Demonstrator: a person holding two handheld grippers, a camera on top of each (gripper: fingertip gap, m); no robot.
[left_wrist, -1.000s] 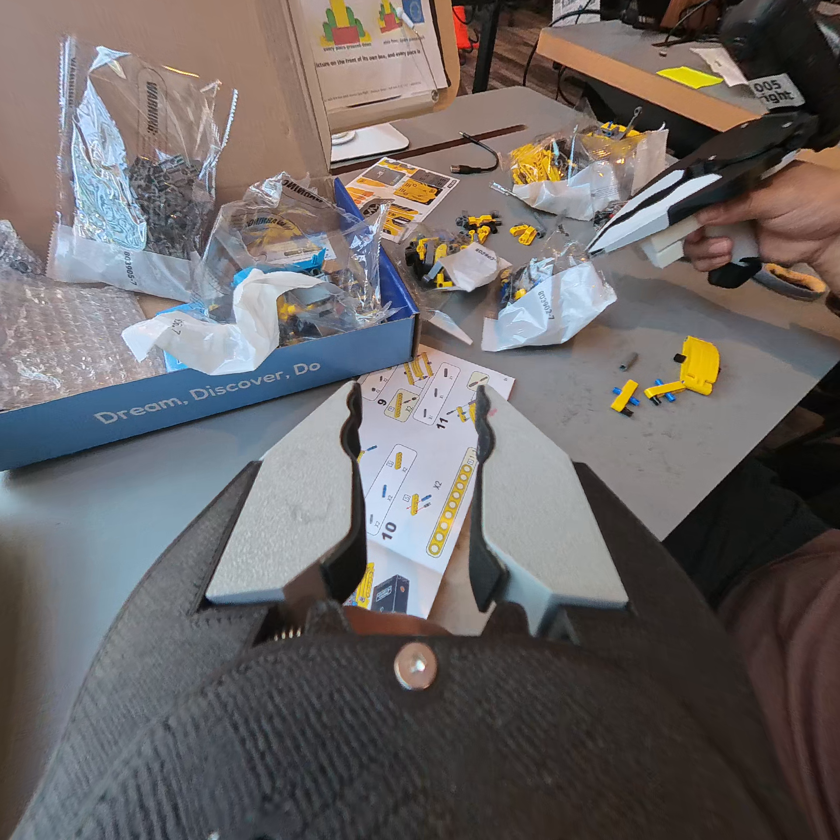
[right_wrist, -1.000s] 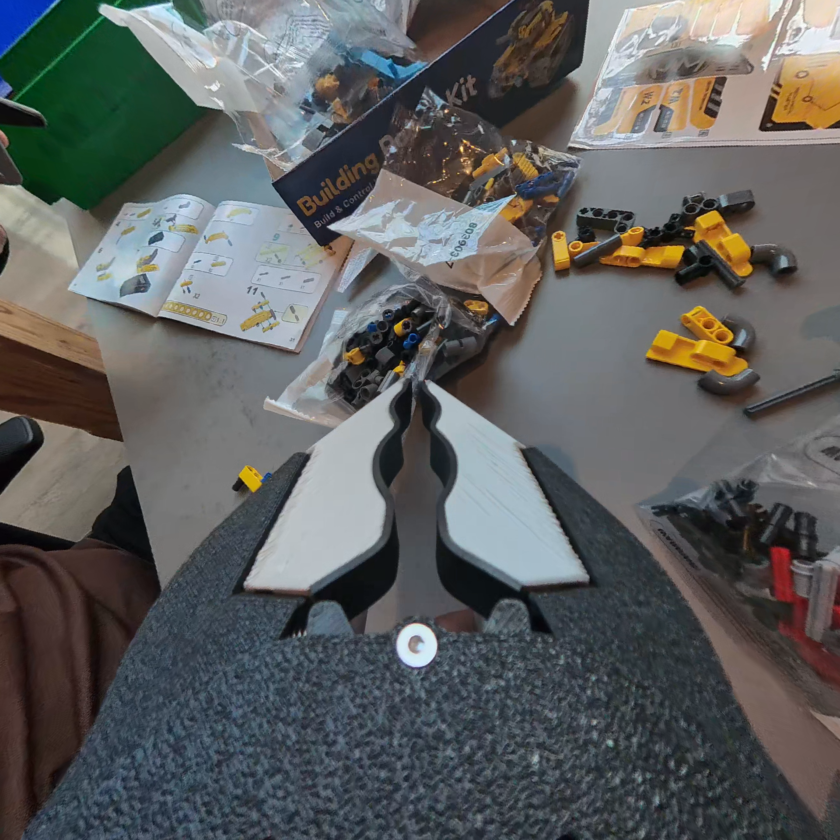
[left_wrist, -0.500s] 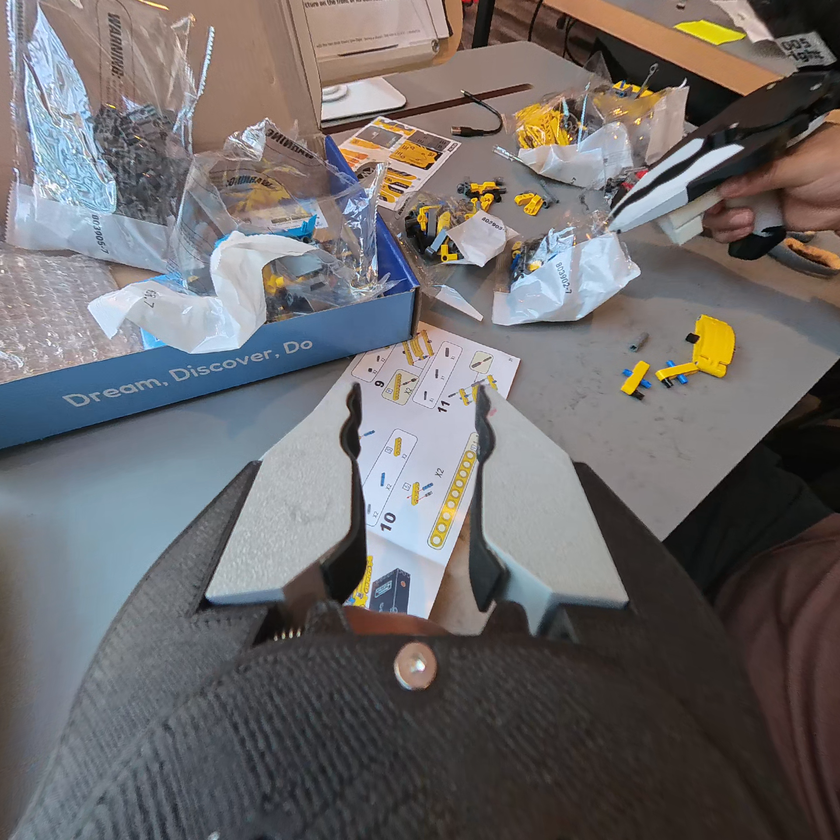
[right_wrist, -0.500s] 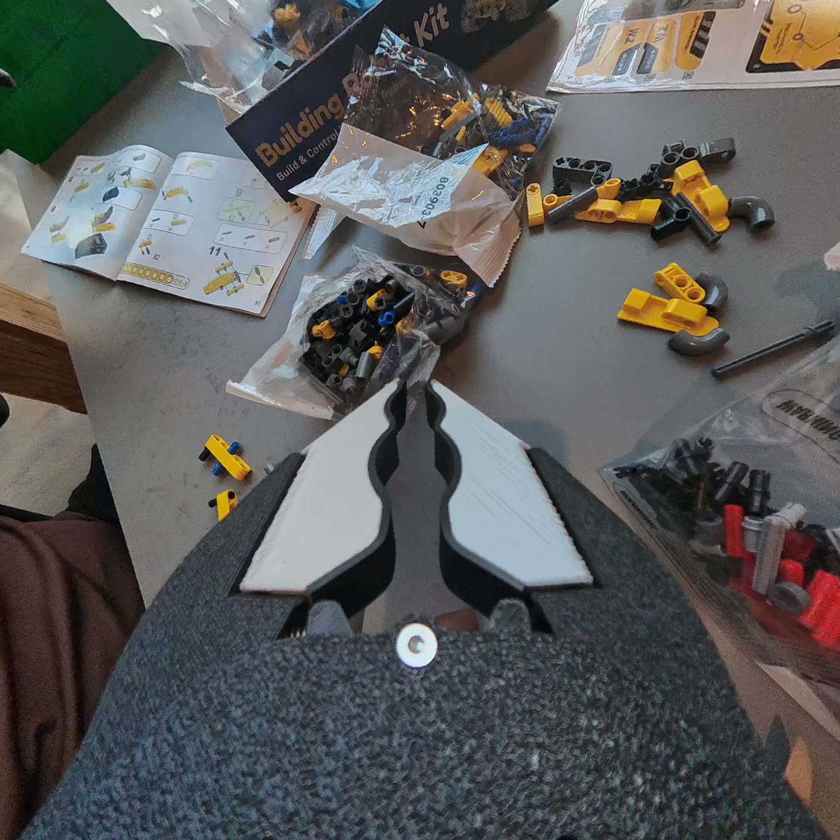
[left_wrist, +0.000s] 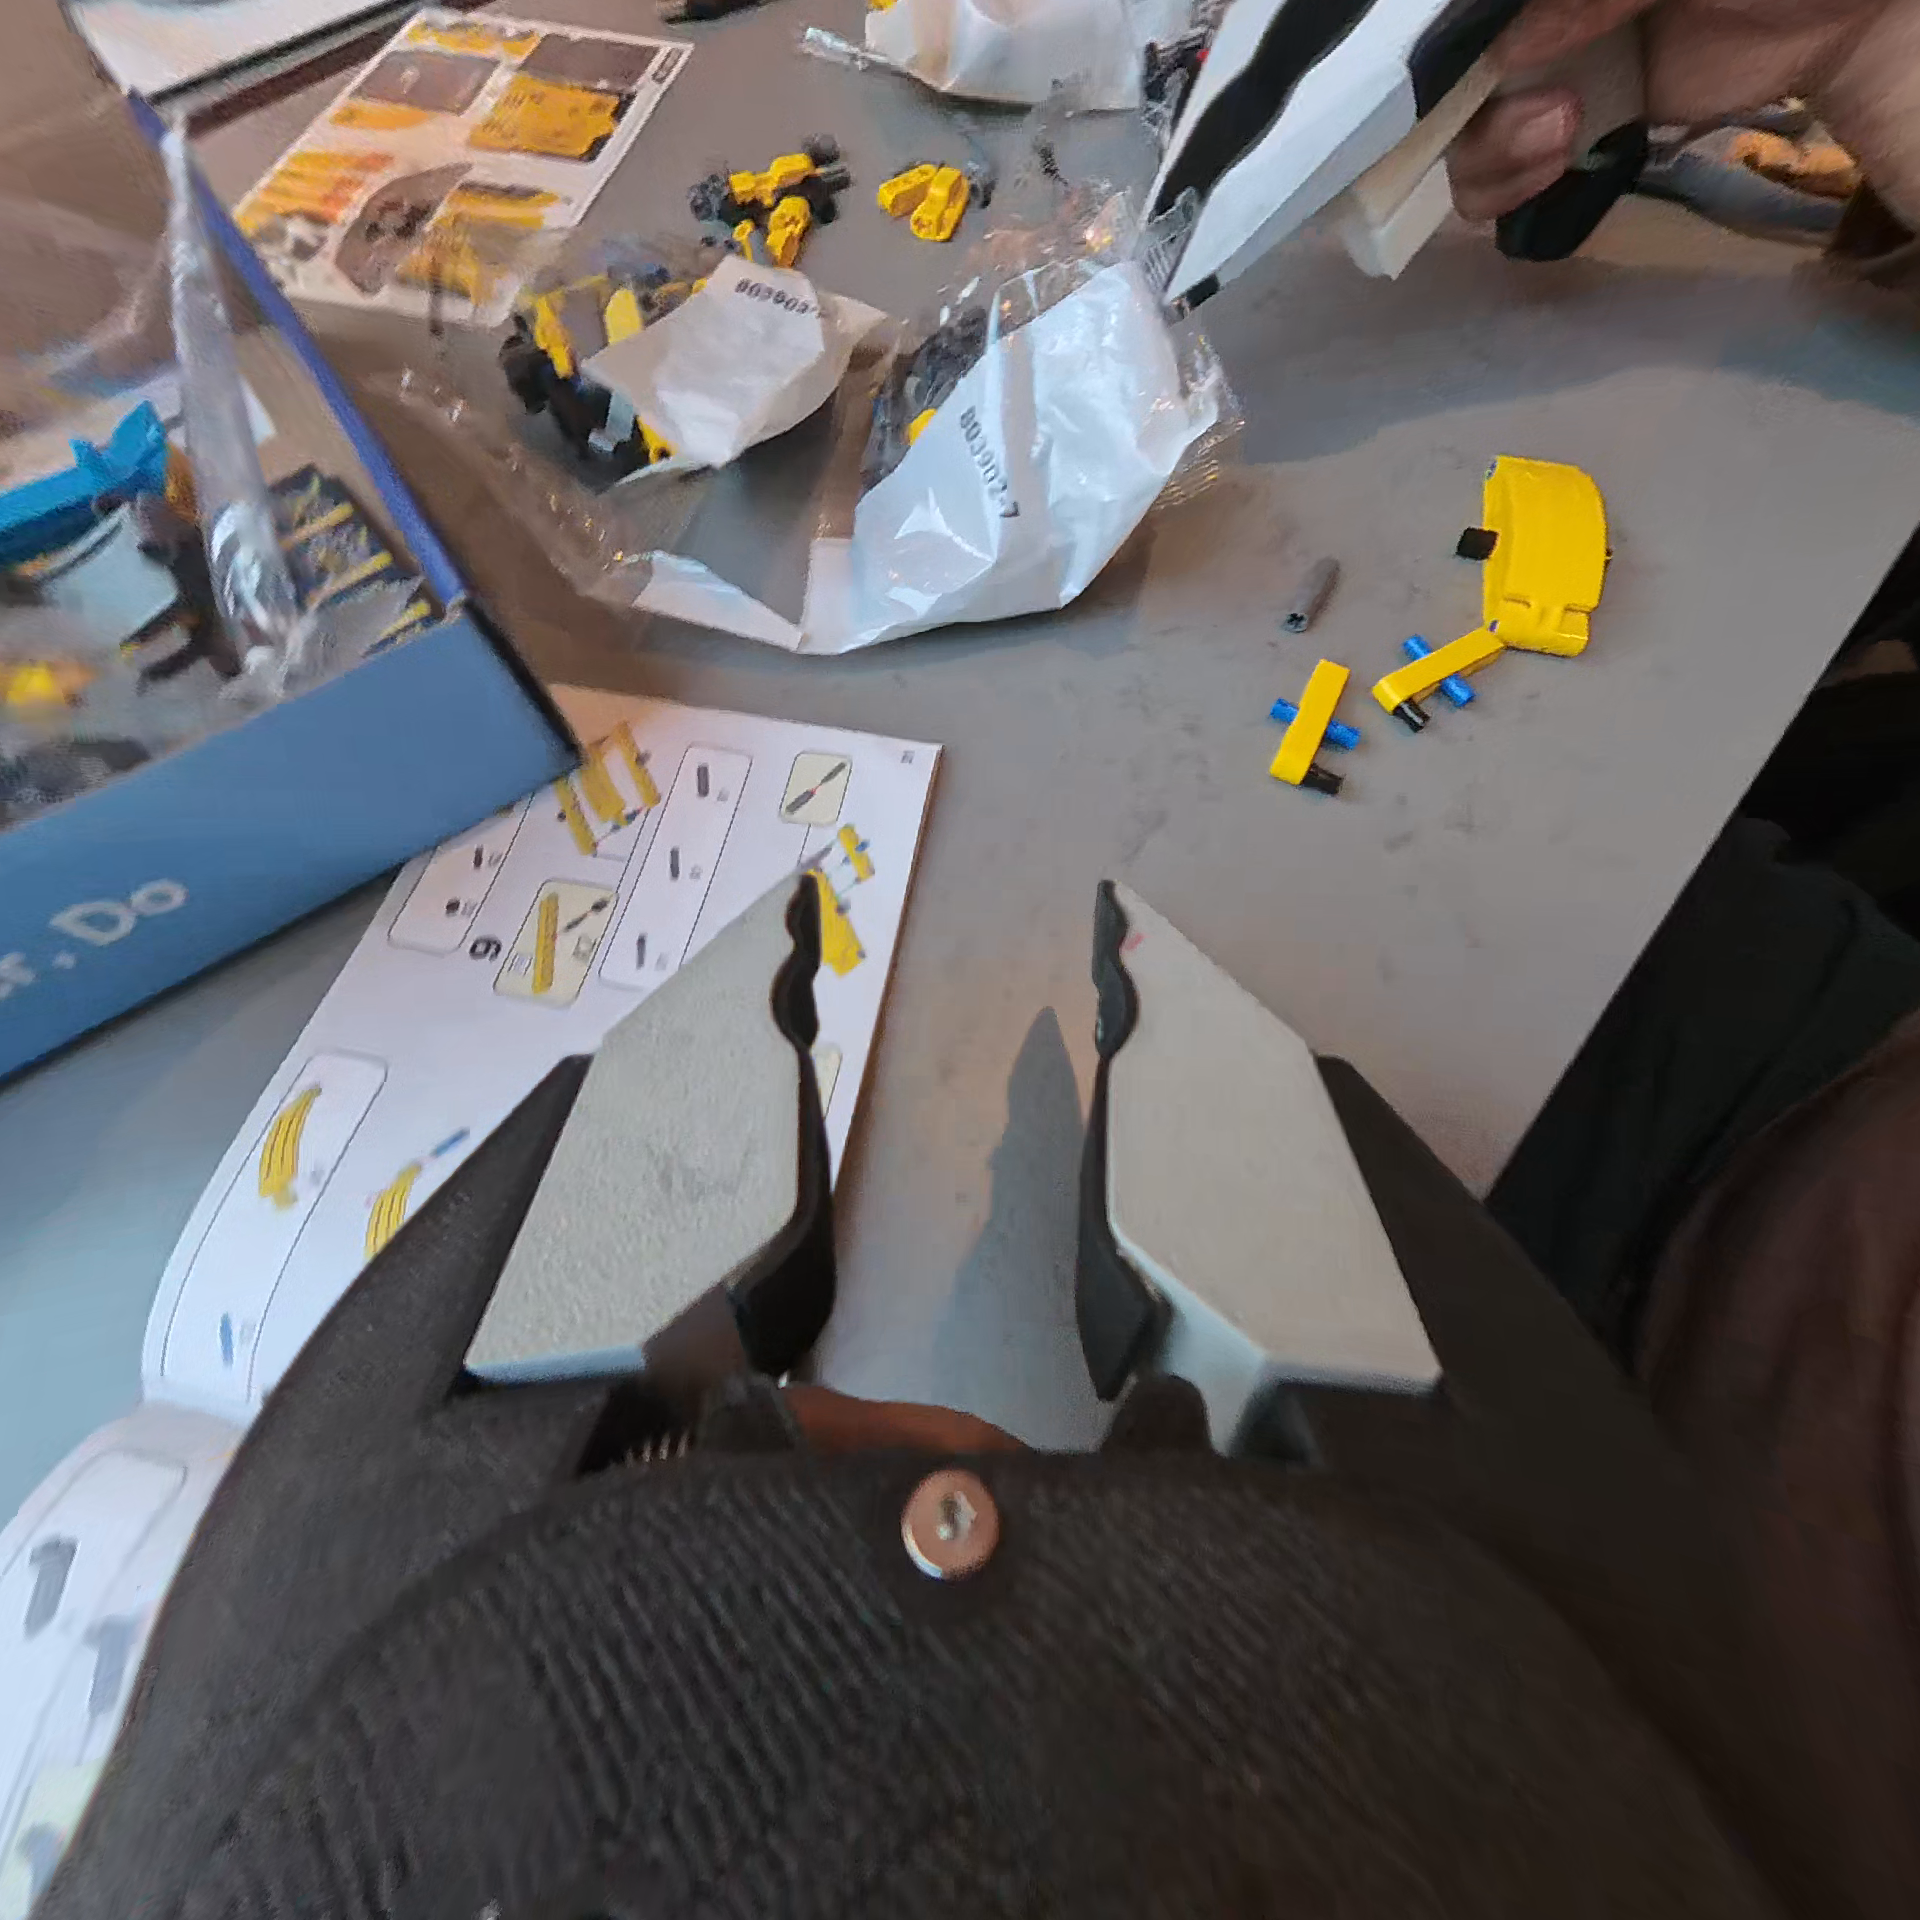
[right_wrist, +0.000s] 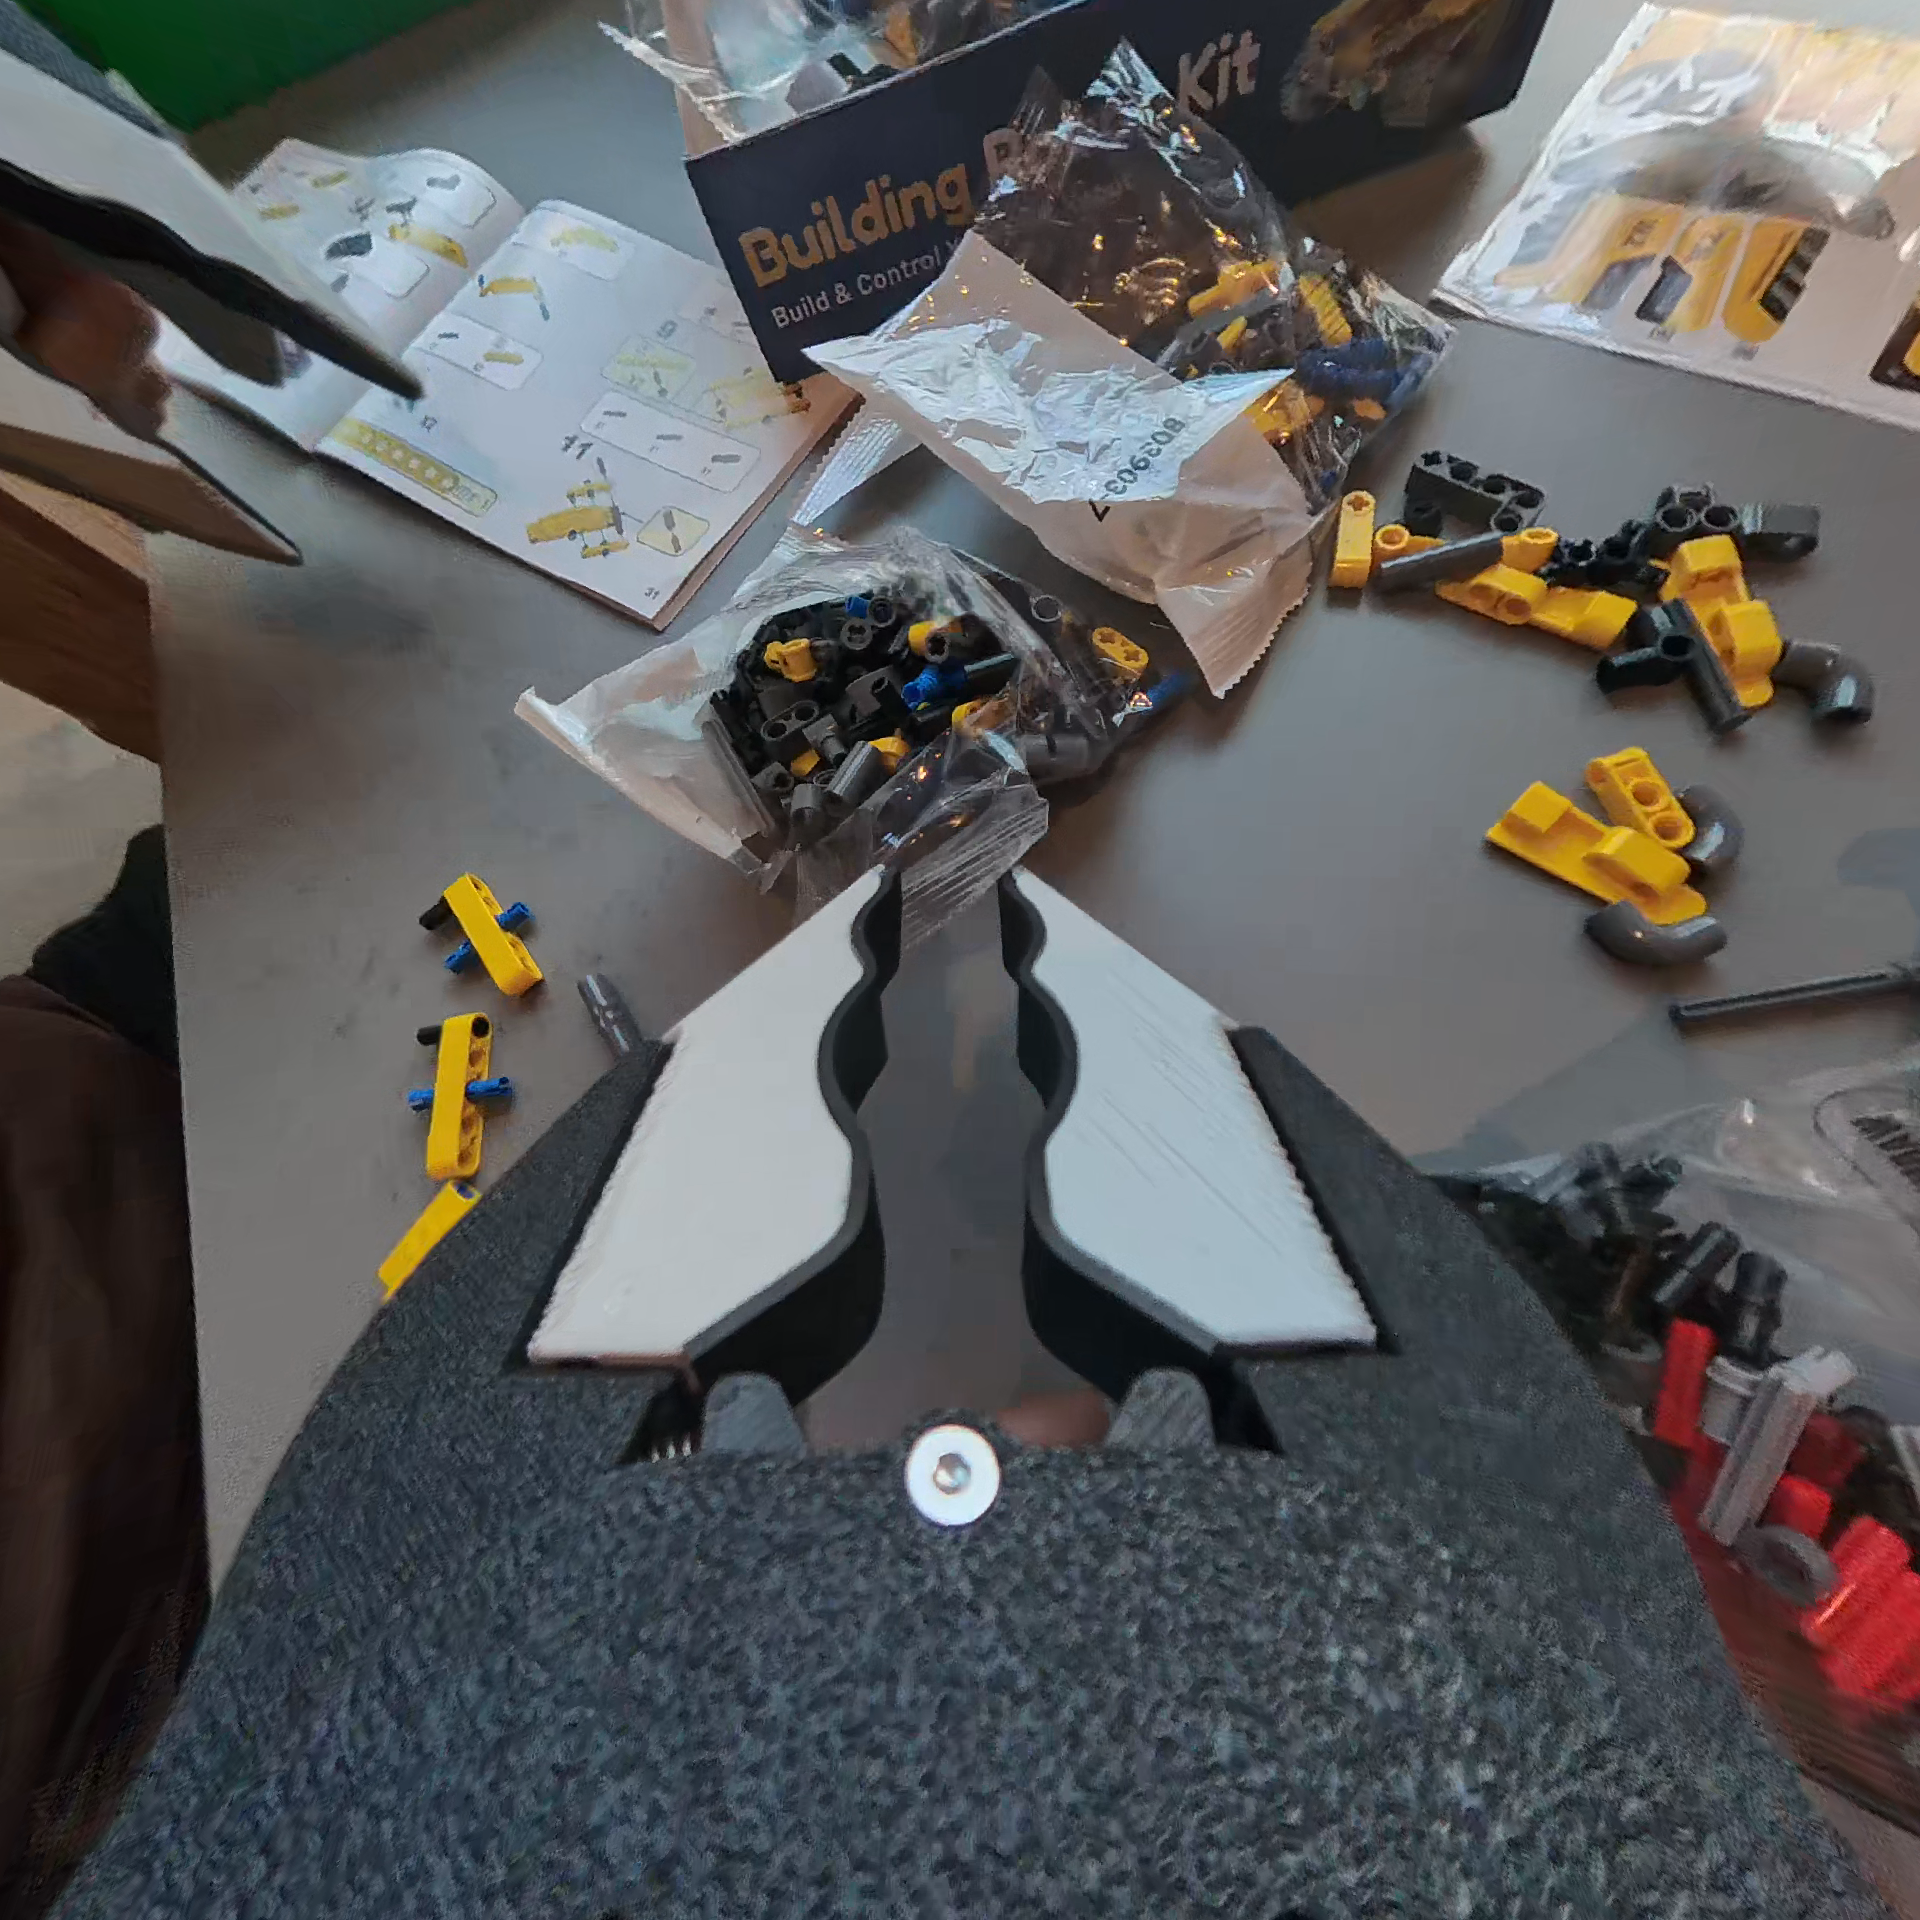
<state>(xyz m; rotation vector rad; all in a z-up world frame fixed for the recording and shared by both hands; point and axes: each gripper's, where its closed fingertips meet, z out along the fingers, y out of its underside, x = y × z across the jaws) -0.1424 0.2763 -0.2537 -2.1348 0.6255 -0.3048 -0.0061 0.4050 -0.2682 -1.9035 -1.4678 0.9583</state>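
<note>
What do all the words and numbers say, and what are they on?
I don't copy writing out; here is where it stands.
Blue box: white lettering on its side.
Instruction booklet: step numbers.
White bag: a printed code.
Crinkled bag: a printed code.
Sticker sheet: print too blurred to read.

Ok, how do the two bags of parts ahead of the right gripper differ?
The near bag is smaller and flatter; the far bag is bigger and puffed up. The near bag holds mostly small black pieces; the far bag shows more yellow and blue ones. The near bag's edge reaches between the right gripper's open fingertips; the far bag lies back by the box. Both are crinkled clear plastic with a white panel.
</note>
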